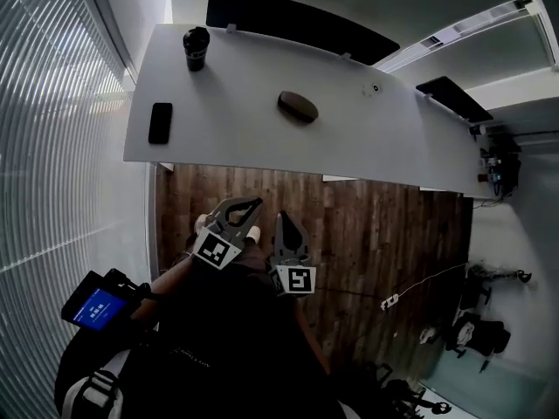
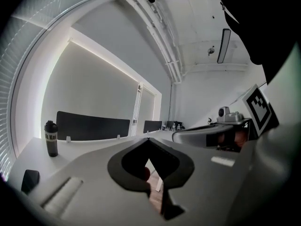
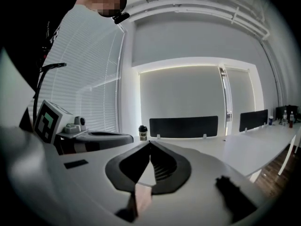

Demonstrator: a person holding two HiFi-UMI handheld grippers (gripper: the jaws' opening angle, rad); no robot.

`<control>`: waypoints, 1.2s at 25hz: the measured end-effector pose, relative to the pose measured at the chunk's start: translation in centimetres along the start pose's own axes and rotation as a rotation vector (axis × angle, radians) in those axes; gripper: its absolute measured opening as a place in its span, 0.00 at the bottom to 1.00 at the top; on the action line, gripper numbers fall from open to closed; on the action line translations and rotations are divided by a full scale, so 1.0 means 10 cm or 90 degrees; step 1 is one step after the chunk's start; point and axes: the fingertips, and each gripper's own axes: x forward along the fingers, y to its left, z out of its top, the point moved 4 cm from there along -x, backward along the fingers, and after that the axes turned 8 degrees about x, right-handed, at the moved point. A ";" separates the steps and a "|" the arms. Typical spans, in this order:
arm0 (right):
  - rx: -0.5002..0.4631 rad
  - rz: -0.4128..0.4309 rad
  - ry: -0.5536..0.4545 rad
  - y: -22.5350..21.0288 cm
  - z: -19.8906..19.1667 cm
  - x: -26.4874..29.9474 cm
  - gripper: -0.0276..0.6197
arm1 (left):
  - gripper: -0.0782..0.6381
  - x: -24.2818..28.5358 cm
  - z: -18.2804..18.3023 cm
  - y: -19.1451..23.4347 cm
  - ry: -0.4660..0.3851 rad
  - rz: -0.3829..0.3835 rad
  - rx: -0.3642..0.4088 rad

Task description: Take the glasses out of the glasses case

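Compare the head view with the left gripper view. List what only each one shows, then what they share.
Only the head view: the brown glasses case, lying closed on the white table, and a blue-screened device at the person's side.

Only the left gripper view: the ceiling, with a long ceiling fixture.

Both: the table, the black cup, the black phone, the dark partition, and both grippers. The left gripper and the right gripper each have their jaws together on nothing.
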 end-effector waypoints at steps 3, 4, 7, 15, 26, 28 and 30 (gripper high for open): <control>0.025 0.014 -0.001 -0.08 -0.01 0.22 0.05 | 0.12 0.07 0.01 0.16 0.000 0.022 0.000; 0.031 0.027 -0.005 -0.10 0.00 0.32 0.05 | 0.12 0.10 0.00 0.24 0.003 0.035 0.004; 0.011 0.086 -0.011 -0.19 0.08 0.62 0.05 | 0.12 0.22 -0.02 0.41 0.019 0.073 0.015; 0.017 0.178 0.003 -0.86 0.31 1.35 0.05 | 0.12 0.89 0.04 0.82 0.051 0.190 0.027; 0.052 0.166 0.004 -2.12 0.47 1.52 0.05 | 0.12 2.18 0.04 0.62 0.086 0.168 0.037; 0.051 0.163 -0.006 -2.33 0.47 1.52 0.05 | 0.12 2.39 0.04 0.57 0.090 0.158 0.042; 0.052 0.158 -0.017 -2.52 0.48 1.52 0.05 | 0.12 2.54 0.04 0.53 0.095 0.150 0.047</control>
